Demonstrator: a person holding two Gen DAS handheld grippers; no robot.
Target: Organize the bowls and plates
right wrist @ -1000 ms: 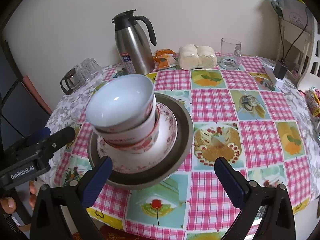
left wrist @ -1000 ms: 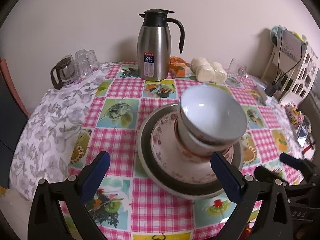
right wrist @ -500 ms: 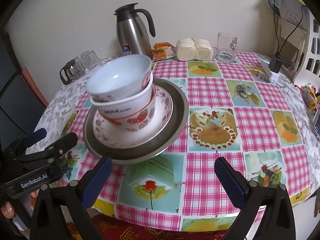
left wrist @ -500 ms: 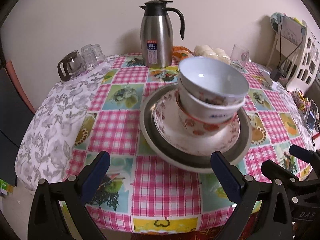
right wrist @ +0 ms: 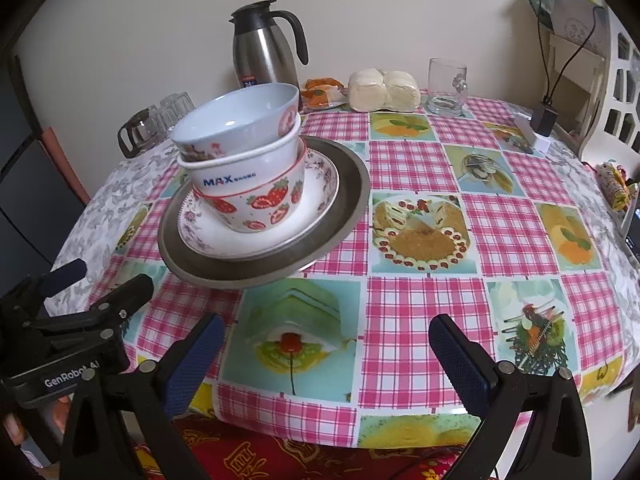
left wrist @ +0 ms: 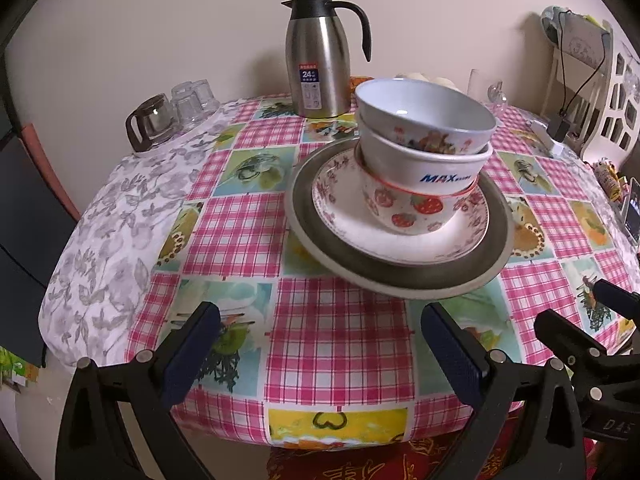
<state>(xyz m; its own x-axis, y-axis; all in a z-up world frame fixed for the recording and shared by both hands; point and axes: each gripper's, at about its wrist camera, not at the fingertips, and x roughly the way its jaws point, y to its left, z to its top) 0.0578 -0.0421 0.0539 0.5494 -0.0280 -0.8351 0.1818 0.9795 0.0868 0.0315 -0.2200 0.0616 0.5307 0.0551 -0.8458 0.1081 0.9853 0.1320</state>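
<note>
Plates and bowls stand in a single stack on the tabletop (left wrist: 320, 344), toward its middle and somewhat nearer the front edge than the wall. From my remote station I record the order as follows: a wide grey plate (left wrist: 400, 276) at the bottom, a floral-rimmed white plate (left wrist: 352, 224) resting inside it, then three nested bowls. The lowest is a strawberry bowl (left wrist: 416, 208), above it a white bowl marked MAX (left wrist: 432, 172), and on top a pale bowl with a printed outer band (left wrist: 424, 116). The nested bowls sit toward one side of the floral plate and lean slightly. In the right wrist view the same stack appears at the left of the cloth, with the grey plate (right wrist: 340, 200) and the top bowl (right wrist: 236, 120) clearly seen. My left gripper (left wrist: 320, 356) stands with its jaws wide apart and nothing between them, short of the front edge of the tabletop and just before the stack. My right gripper (right wrist: 326, 360) is likewise spread wide and holds nothing, over the front edge and to the right of the stack. A steel thermos jug (left wrist: 320, 52) stands upright at the back edge near the wall. Glass cups and a small glass pot (left wrist: 150, 122) sit at the back left corner. A glass mug (right wrist: 446, 86) and wrapped buns (right wrist: 384, 90) sit along the back edge.
</note>
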